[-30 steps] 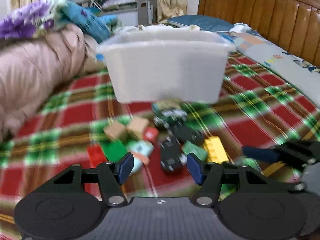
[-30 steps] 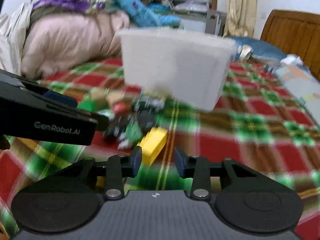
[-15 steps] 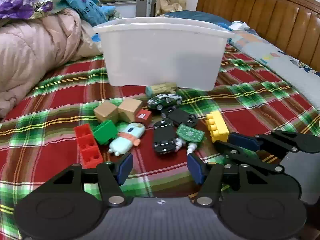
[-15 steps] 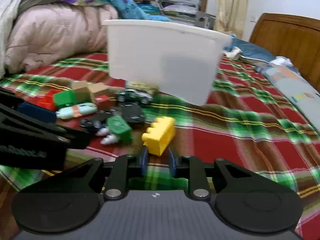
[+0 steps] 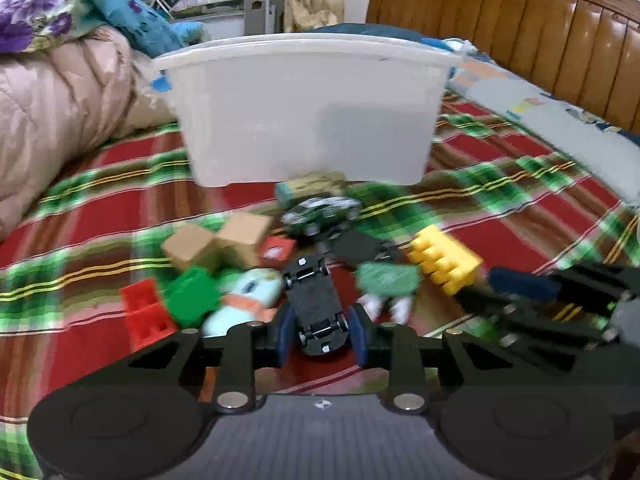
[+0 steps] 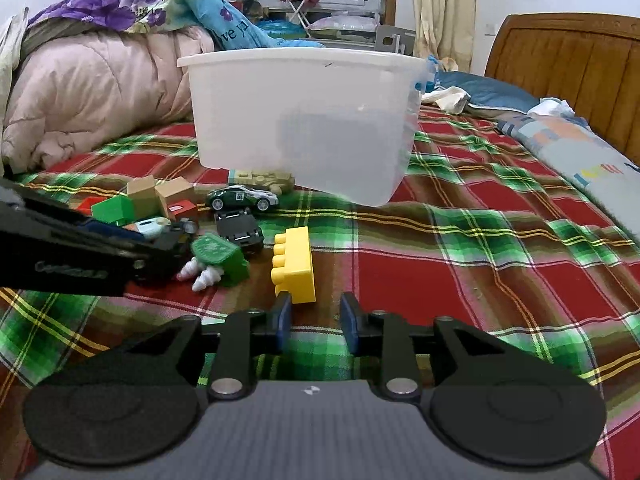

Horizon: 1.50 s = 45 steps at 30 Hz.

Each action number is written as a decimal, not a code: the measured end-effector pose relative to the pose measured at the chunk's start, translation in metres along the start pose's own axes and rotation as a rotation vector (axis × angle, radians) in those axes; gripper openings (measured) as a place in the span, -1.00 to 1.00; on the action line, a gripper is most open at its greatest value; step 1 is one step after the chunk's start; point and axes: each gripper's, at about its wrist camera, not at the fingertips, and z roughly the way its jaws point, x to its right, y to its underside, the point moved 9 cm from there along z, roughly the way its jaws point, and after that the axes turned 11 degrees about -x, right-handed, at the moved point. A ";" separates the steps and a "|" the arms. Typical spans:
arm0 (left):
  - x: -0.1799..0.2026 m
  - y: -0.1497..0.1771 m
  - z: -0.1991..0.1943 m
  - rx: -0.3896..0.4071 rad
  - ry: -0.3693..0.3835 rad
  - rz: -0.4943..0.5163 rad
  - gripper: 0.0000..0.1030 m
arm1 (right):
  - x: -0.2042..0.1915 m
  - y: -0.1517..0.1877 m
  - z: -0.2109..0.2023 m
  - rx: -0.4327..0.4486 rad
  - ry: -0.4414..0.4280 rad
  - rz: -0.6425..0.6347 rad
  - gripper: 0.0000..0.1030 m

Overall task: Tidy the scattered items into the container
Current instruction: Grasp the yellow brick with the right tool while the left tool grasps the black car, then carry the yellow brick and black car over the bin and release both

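Fingers of the left gripper bracket the near end of an overturned black toy car, one pad on each side; blur hides whether the pads press its flanks or stand just off them, so the grip cannot be told. Left of these fingers lie a pale blue toy figure, a green block and a red block; beyond them sit two tan cubes. Ahead of the fingertips stands a green toy car, and past it, farthest from the fingers, the white plastic tub rests on the plaid bedspread.

Right gripper: fingers parted and holding nothing, with the near end of the yellow brick just ahead of the gap, nearer the left finger. A green toy with white cones lies left of the brick, and a second overturned black car beyond it. From this view the tub stands well ahead of the fingertips, the green car near its front wall.
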 end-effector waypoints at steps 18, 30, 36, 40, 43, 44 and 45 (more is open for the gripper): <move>0.004 -0.007 0.012 0.028 0.069 -0.064 -0.36 | -0.008 -0.008 0.006 0.035 -0.019 0.000 0.05; -0.001 -0.002 0.002 0.021 0.083 -0.097 -0.36 | -0.012 -0.017 0.021 0.030 -0.008 -0.041 -0.52; 0.006 -0.012 -0.025 0.065 0.097 -0.084 -0.37 | -0.014 -0.016 -0.001 0.043 -0.004 -0.057 -0.52; 0.010 -0.031 -0.046 0.113 0.085 -0.051 -0.36 | -0.014 -0.030 -0.015 0.059 0.007 -0.074 -0.52; 0.009 -0.051 -0.057 0.143 0.067 -0.034 -0.36 | -0.011 -0.049 -0.025 0.072 0.010 -0.072 -0.52; 0.008 -0.058 -0.061 0.153 0.061 -0.030 -0.36 | -0.010 -0.056 -0.028 0.078 0.010 -0.071 -0.52; 0.008 -0.066 -0.064 0.163 0.058 -0.027 -0.36 | -0.009 -0.063 -0.031 0.086 0.011 -0.070 -0.52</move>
